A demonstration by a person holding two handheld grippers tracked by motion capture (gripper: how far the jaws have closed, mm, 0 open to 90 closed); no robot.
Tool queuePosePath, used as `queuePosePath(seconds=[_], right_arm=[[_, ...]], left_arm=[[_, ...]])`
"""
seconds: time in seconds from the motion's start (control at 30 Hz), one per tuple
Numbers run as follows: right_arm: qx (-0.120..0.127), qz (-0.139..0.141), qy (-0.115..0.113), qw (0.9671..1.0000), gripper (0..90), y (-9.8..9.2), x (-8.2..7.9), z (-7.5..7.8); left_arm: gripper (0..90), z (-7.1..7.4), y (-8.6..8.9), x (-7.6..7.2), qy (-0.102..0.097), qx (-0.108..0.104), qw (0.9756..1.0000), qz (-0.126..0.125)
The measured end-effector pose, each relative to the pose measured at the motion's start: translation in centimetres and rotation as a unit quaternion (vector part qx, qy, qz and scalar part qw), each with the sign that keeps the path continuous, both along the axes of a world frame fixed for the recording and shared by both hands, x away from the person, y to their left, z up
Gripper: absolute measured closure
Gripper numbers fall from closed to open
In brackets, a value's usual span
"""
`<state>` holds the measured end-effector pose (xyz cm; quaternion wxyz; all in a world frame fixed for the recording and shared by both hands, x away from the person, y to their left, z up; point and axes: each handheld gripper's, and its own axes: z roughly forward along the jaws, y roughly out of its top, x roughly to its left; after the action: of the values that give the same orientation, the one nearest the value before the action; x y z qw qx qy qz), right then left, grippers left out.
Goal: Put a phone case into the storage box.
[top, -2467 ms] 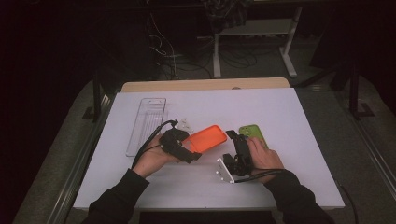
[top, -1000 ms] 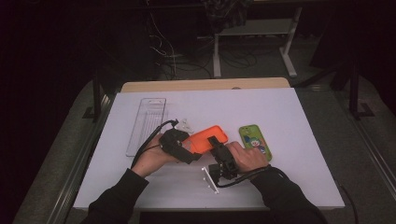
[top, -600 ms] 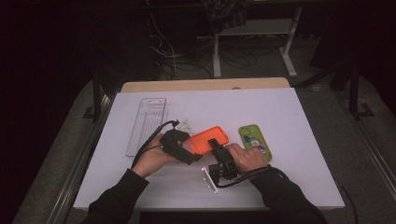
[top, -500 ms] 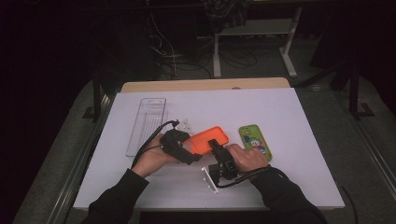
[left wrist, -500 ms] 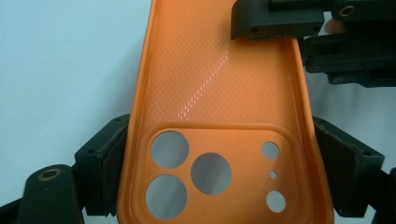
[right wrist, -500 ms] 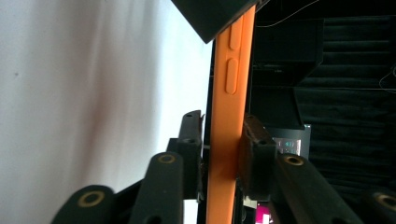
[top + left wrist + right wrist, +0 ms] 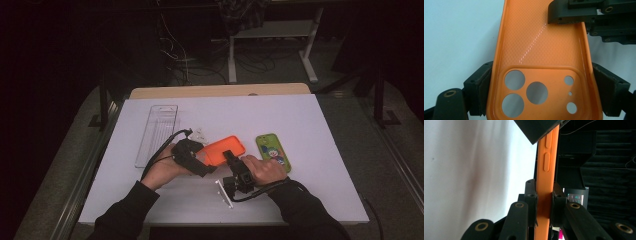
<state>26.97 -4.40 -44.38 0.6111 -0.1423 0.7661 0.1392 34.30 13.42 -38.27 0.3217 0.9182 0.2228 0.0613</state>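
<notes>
An orange phone case [image 7: 223,149] with round camera holes is held just above the white table. My left gripper [image 7: 196,159] is shut across its width at the camera-hole end; in the left gripper view both pads press the long edges of the orange case [image 7: 541,60], the left gripper [image 7: 541,96] straddling it. My right gripper [image 7: 231,161] pinches the case's side wall from the near side. Its jaws have just been closing, and in the right gripper view the right gripper [image 7: 545,202] clamps the edge-on case [image 7: 547,170].
A green phone case [image 7: 272,150] lies flat right of the hands. A clear plastic tray [image 7: 157,132] sits at the left, with small clear bits [image 7: 200,134] beside it. A white strip [image 7: 224,192] lies near the front edge. The table [image 7: 310,120] is white.
My right hand has moved left from beside the green case to the orange case's near edge. The left hand has kept still with the case.
</notes>
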Motion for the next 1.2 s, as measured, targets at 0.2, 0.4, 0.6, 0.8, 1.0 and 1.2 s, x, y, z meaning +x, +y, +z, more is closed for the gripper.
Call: queuePosePath(seconds=[0.2, 0.4, 0.6, 0.8, 1.0, 1.2], right_arm=[[-0.003, 0.004, -0.006, 1.0, 78.4, 0.0, -0.2, -0.1], [0.003, 0.005, -0.01, 0.9999, 78.4, 0.0, -0.3, -0.1], [-0.002, 0.005, -0.012, 0.9999, 78.4, -0.3, 0.0, 0.1], [0.004, -0.013, 0.002, 0.9999, 78.3, -1.0, 0.3, 0.3], [-0.002, -0.023, 0.016, 0.9996, 78.3, -1.7, 0.7, 0.4], [0.024, -0.031, 0.036, 0.9986, 78.3, -2.1, 1.1, 0.7]], left_arm=[[15.0, -0.2, -0.1, -0.2, -0.003, -0.007, 1.0, 0.003], [8.1, -0.1, 0.0, -0.2, -0.001, -0.015, 0.9999, -0.004], [0.0, 0.7, 0.9, -0.2, -0.005, -0.02, 0.9996, -0.017], [0.0, 1.0, 2.3, -0.2, -0.014, -0.038, 0.9991, -0.013], [0.0, 0.7, 2.9, -0.1, -0.016, -0.024, 0.9995, -0.017], [0.0, 0.5, 2.9, -0.2, -0.013, -0.025, 0.9996, -0.008]])
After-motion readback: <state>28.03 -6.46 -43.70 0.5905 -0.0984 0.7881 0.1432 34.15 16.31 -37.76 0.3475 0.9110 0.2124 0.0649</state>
